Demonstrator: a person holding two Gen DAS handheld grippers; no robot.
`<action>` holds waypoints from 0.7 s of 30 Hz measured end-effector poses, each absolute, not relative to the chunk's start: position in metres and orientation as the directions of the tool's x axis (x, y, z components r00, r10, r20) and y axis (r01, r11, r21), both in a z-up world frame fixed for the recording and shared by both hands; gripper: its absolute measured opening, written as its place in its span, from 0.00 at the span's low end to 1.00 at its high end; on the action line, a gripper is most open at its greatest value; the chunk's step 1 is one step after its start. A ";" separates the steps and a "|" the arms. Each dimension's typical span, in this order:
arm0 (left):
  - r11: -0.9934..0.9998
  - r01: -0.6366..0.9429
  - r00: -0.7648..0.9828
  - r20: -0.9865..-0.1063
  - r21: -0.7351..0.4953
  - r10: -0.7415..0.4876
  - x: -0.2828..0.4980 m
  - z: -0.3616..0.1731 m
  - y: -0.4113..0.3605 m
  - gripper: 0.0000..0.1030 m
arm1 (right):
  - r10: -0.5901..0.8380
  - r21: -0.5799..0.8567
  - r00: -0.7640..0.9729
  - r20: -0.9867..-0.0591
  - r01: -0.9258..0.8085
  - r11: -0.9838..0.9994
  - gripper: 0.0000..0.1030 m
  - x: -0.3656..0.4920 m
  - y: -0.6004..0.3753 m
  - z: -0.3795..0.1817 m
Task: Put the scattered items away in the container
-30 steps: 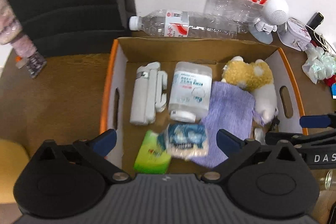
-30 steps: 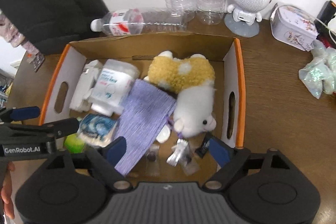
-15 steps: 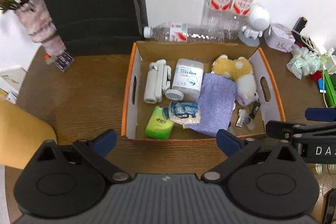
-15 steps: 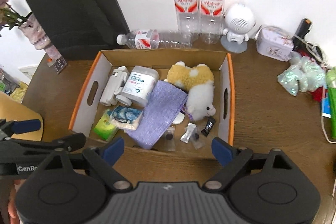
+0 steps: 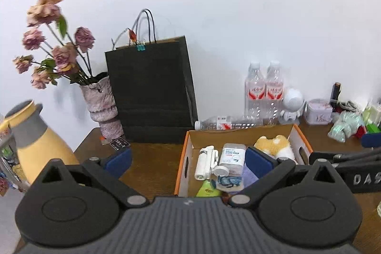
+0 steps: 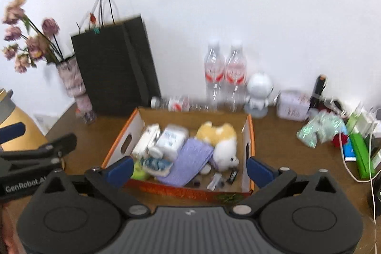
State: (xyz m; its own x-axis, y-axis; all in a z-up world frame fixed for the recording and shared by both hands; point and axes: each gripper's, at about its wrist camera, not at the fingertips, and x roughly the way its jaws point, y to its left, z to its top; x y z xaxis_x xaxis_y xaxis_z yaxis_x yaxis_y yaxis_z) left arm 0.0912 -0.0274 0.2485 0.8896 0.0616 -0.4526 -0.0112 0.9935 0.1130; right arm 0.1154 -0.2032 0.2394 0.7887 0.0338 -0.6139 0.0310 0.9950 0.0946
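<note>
We see a matt cardboard box (image 6: pixel 247 135) on a grained wooden table (image 6: pixel 281 149), holding a fuzzy plush toy (image 6: pixel 221 137) and a ribbed purple cloth (image 6: pixel 190 158).

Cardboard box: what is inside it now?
In the cardboard box: plush toy, purple cloth, white jar, white gadget, green pack, small packets. Anything under the cloth is hidden.

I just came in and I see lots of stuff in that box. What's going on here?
Someone is tidying up with a grabber tool in each hand. The cardboard box on the wooden table already holds a plush dog, a purple cloth, a white jar and some small packets. The left gripper and right gripper both have empty jaws standing wide open; the right one's have just been opening, with nothing between them. Both tools sit back from the box, so the packing looks about finished.
</note>
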 end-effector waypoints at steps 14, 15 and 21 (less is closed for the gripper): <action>0.997 0.066 0.922 -0.381 -0.029 -0.072 -0.026 0.079 -0.005 1.00 | -0.062 0.008 0.912 -0.406 0.072 0.997 1.00 -0.020 -0.200 0.081; 0.997 0.069 0.913 -0.400 -0.030 -0.076 -0.027 0.072 -0.003 1.00 | -0.064 0.014 0.905 -0.420 0.077 0.997 1.00 -0.025 -0.200 0.073; 0.995 0.094 0.837 -0.544 0.025 -0.066 -0.019 0.043 -0.009 1.00 | -0.057 -0.002 0.857 -0.512 0.065 0.998 1.00 -0.026 -0.188 0.044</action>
